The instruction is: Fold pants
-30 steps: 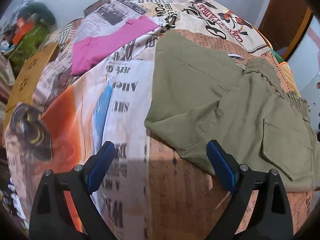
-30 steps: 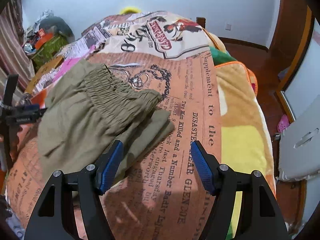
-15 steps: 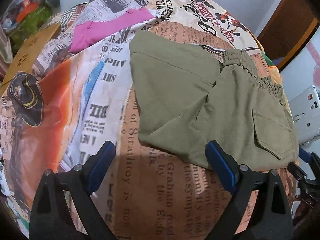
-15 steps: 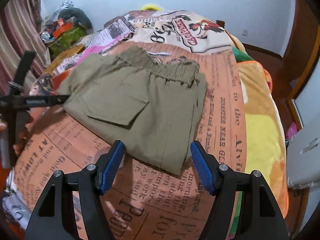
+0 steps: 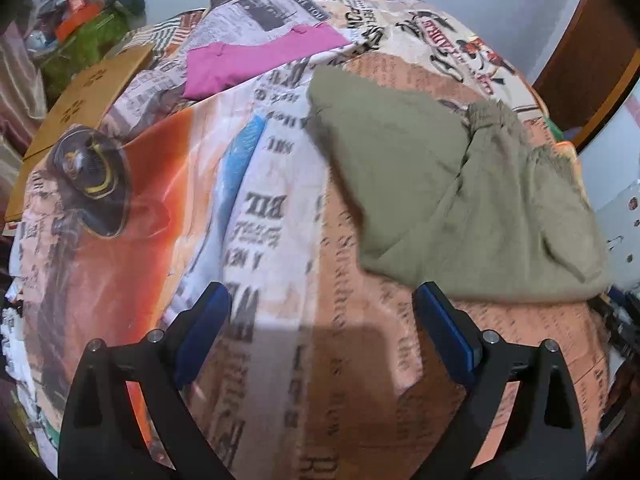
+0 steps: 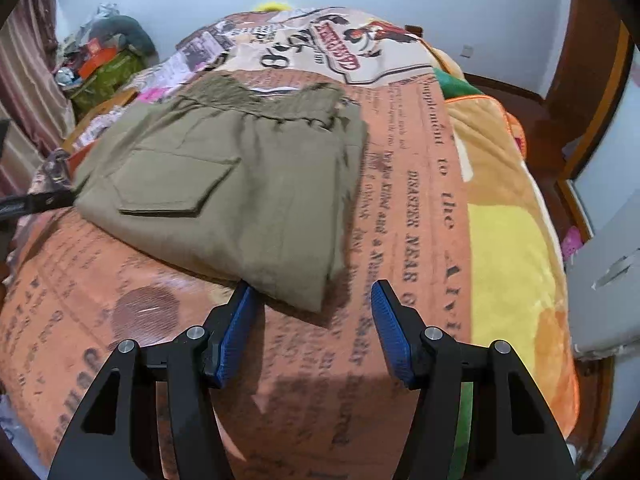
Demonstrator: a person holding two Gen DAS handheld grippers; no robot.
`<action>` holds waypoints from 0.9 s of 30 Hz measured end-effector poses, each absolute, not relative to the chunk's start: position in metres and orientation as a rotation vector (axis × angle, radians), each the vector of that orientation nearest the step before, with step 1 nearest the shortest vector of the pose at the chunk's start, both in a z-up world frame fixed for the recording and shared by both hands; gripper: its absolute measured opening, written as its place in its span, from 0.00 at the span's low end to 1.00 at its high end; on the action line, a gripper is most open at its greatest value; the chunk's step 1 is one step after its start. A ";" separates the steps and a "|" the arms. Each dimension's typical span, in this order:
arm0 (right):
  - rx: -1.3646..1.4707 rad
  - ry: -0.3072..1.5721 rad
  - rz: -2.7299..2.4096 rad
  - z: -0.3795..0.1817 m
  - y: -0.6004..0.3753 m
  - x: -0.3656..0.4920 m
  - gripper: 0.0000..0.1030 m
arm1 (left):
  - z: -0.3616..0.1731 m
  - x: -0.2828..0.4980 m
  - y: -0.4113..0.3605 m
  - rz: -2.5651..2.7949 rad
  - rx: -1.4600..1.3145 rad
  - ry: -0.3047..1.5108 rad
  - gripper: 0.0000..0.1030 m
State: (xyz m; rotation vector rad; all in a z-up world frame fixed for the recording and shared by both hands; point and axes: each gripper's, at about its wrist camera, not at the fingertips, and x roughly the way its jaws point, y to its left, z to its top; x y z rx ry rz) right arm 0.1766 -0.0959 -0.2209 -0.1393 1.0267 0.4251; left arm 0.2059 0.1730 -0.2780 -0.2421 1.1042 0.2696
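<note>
Olive green pants (image 6: 240, 184) lie folded on the printed bedspread (image 6: 400, 200), pocket flap up, elastic waistband at the far end. Their near corner reaches down between the blue pads of my right gripper (image 6: 314, 300), whose jaws are closing; the pads do not press on the cloth. In the left wrist view the same pants (image 5: 440, 184) lie up and to the right. My left gripper (image 5: 322, 308) hangs wide open over the bare bedspread (image 5: 280, 220), its right pad just below the pants' near edge, with nothing between its fingers.
A pink garment (image 5: 256, 60) lies further back on the bed. A brown cardboard sheet (image 5: 84, 100) and a pile of clutter (image 5: 80, 20) sit at the left. A yellow and orange blanket (image 6: 512, 220) covers the bed's right side, beside a grey box (image 6: 608, 288).
The right gripper has sunk toward the pants' near corner and its jaws have narrowed. In the left wrist view the pants have slid to the right as that gripper moved across the bed.
</note>
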 end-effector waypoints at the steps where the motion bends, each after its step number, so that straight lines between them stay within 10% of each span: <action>1: -0.146 1.033 0.416 -0.221 -0.097 0.180 0.54 | -0.278 0.204 0.175 0.280 -0.236 1.102 0.94; 18: -0.053 0.980 0.423 -0.178 -0.125 0.202 0.58 | -0.229 0.257 0.166 0.149 -0.149 0.999 0.93; 27: -0.015 0.950 0.496 -0.180 -0.100 0.255 0.58 | -0.260 0.317 0.137 0.038 -0.053 1.086 0.64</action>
